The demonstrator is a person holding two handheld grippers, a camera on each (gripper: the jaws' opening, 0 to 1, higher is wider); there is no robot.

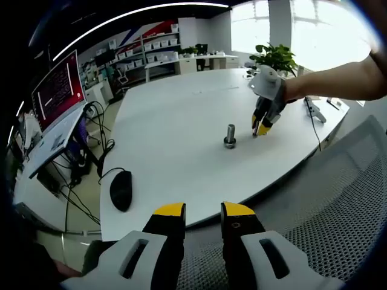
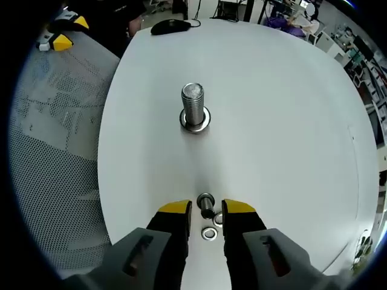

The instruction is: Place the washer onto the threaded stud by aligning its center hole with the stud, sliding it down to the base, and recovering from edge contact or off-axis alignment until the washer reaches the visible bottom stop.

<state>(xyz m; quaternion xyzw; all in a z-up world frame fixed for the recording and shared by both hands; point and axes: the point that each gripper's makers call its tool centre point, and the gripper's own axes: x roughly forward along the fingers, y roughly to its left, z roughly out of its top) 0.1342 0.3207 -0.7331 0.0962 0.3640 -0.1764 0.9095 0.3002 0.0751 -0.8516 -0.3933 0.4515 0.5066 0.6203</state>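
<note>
White oval bench [image 1: 181,121] in office: threaded stud [image 2: 193,106] upright; both tools parted, empty; right tool [image 2: 202,208] over washers [image 2: 209,233].

My room is bright: daylight pours through the far windows [image 1: 302,24], blown out to white glare. The white surface [image 1: 181,121] shines evenly, and the stud [image 2: 193,109] throws only a faint shadow. Fisheye bending curves the edges; focus stays sharp centrally.

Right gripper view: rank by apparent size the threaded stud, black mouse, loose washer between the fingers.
1. Upright threaded steel stud
2. Black computer mouse, farther away, so unsure
3. Small silver flat washer, despite being nearest
</note>
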